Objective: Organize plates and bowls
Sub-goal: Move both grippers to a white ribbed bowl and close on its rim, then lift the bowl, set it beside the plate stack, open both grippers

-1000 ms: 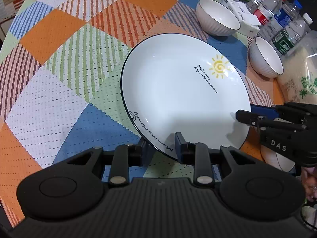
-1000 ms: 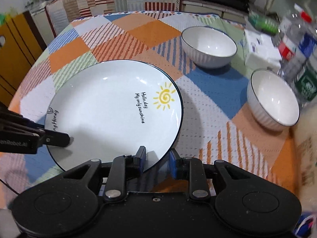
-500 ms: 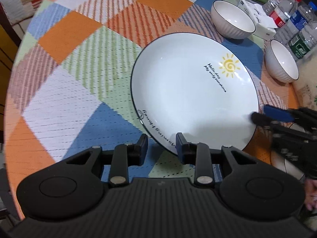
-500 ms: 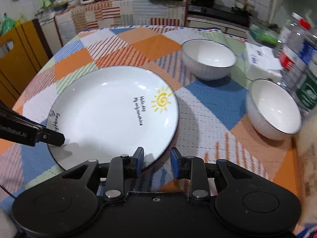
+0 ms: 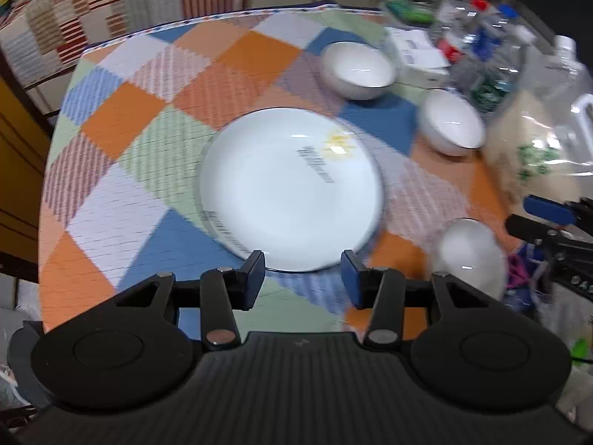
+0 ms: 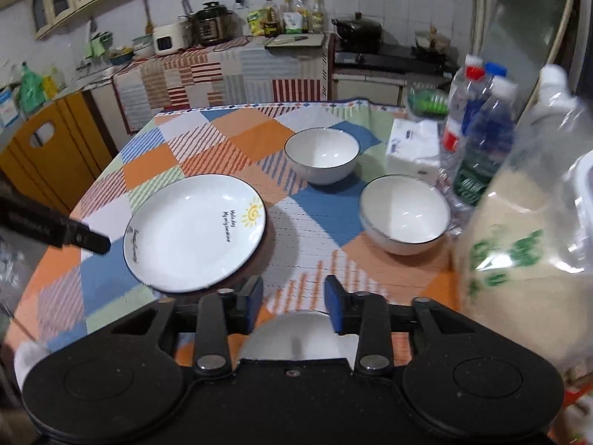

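A white plate [image 5: 291,189] with a yellow sun print lies flat on the patchwork tablecloth [image 5: 122,122], and neither gripper touches it. My left gripper [image 5: 304,278] hovers above and short of the plate's near rim, its jaws opening with nothing between them. My right gripper [image 6: 292,302] is also opening and empty. It hangs over a white bowl [image 6: 296,337] at the table's near edge, to the right of the plate [image 6: 196,231]. Two more white bowls [image 6: 321,154] [image 6: 406,211] stand behind and to the right. The left gripper's finger [image 6: 89,239] shows at the plate's left.
Water bottles [image 6: 478,137], a tissue pack [image 6: 411,148] and a big rice bag [image 6: 519,259] crowd the table's right side. A yellow wooden chair back [image 6: 48,155] stands at the left, and a kitchen counter [image 6: 229,66] lies behind the table.
Both grippers stood with narrow jaws astride the plate's rim. Now their jaws are wider, and both have risen and drawn back. The plate stays on the table.
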Demonstrator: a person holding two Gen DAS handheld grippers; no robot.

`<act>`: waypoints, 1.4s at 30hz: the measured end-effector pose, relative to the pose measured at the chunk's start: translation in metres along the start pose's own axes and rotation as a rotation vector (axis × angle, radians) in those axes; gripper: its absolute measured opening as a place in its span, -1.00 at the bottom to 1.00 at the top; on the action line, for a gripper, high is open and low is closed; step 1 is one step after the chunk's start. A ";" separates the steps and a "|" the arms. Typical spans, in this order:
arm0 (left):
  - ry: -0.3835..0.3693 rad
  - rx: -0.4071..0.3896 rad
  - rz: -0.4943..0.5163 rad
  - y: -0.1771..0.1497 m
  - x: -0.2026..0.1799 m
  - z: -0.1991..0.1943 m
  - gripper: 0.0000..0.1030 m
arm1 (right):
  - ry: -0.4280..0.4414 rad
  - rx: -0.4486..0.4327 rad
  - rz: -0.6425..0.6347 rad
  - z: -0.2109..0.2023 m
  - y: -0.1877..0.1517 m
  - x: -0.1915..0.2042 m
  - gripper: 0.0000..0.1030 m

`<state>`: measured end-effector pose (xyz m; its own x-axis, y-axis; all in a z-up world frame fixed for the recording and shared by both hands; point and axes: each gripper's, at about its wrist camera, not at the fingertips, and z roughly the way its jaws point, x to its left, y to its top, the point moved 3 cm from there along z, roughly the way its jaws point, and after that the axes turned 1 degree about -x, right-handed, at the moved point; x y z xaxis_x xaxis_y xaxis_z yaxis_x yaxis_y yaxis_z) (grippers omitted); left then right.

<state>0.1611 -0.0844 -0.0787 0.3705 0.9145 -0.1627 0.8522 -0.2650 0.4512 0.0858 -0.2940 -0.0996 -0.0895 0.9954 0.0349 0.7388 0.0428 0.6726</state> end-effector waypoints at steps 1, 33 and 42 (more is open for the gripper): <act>-0.001 -0.006 0.012 -0.001 -0.010 -0.004 -0.11 | -0.003 -0.012 -0.012 -0.006 -0.002 -0.004 -0.05; -0.288 0.134 0.151 -0.040 -0.107 0.126 -0.40 | 0.046 0.230 0.452 0.072 -0.092 -0.080 -0.77; -0.284 0.208 0.122 -0.043 -0.089 0.112 -0.58 | 0.074 0.245 0.443 0.067 -0.080 -0.067 -0.76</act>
<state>0.1330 -0.1886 -0.1818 0.5370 0.7585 -0.3691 0.8413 -0.4499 0.2996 0.0779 -0.3578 -0.2054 0.2269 0.9143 0.3356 0.8505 -0.3539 0.3891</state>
